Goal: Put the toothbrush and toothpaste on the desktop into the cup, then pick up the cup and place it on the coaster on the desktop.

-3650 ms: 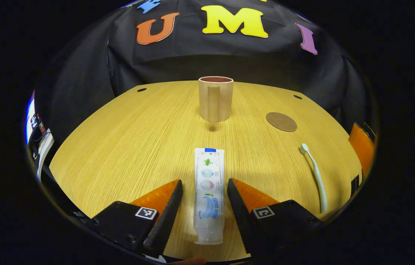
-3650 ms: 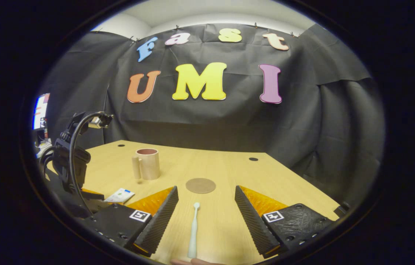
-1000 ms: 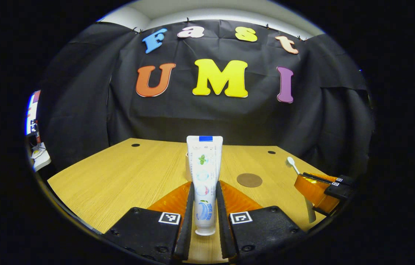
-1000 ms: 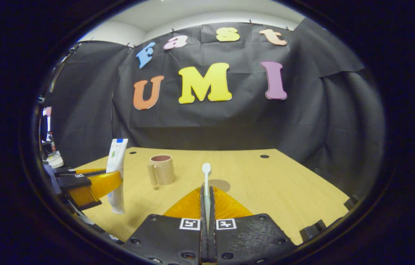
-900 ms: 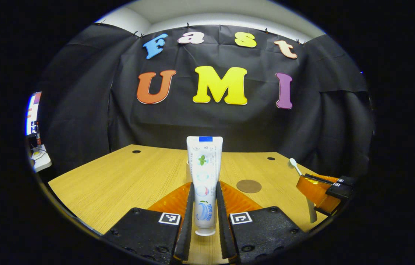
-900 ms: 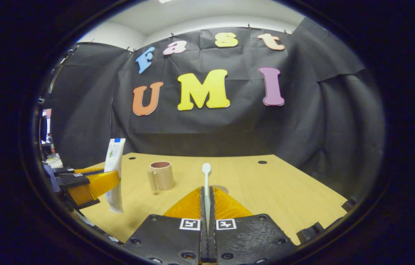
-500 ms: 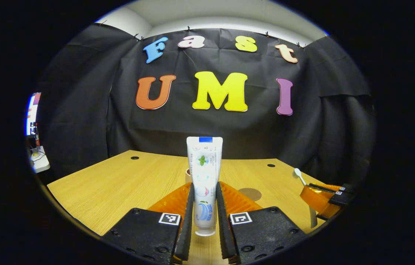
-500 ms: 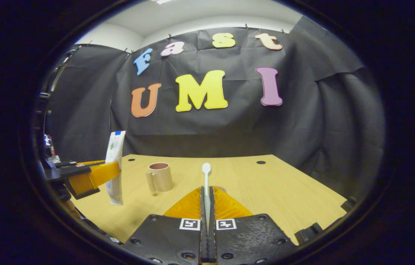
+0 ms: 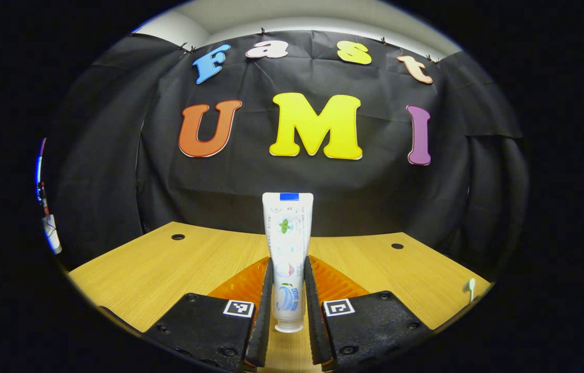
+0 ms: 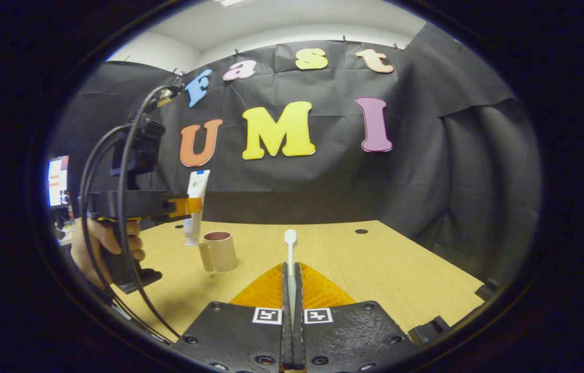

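White plastic toothpaste tube stands clamped in the left gripper, its cap just above-left of the tan handled cup; centre it over the rim, then lower. The right gripper pinches the pale slim toothbrush.

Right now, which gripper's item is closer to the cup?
The left gripper: its toothpaste hangs cap-down just beside the cup rim. The right gripper holds the toothbrush farther off.

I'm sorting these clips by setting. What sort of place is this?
Probably a staged recording booth, not a real bathroom: black cloth wall hung behind a bare wooden table, with a cabled left gripper holding toothpaste above a cup.
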